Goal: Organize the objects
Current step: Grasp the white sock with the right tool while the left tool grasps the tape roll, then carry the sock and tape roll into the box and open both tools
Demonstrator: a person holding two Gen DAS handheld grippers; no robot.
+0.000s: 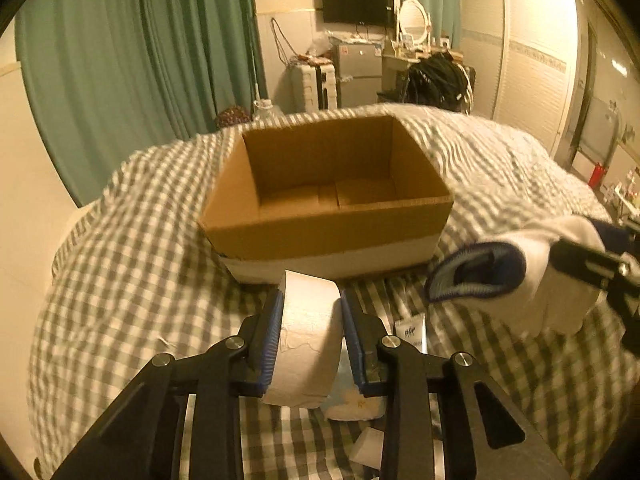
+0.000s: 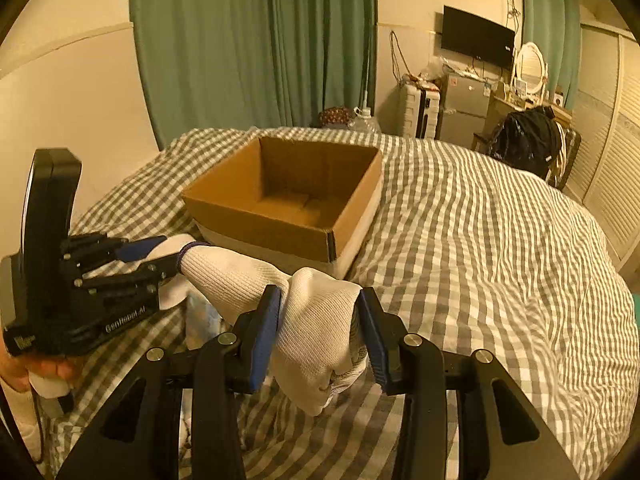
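Note:
An open empty cardboard box stands on the checked bed; it also shows in the right wrist view. My left gripper is shut on a white toilet paper roll, held just in front of the box's near wall. My right gripper is shut on a white sock with a blue cuff. The sock hangs in the air at the right of the left wrist view, its cuff pointing left. The left gripper shows at the left of the right wrist view.
The grey and white checked bed cover spreads wide to the right. Small white packets lie on the bed under my left gripper. Green curtains, a fridge and a wardrobe stand behind the bed.

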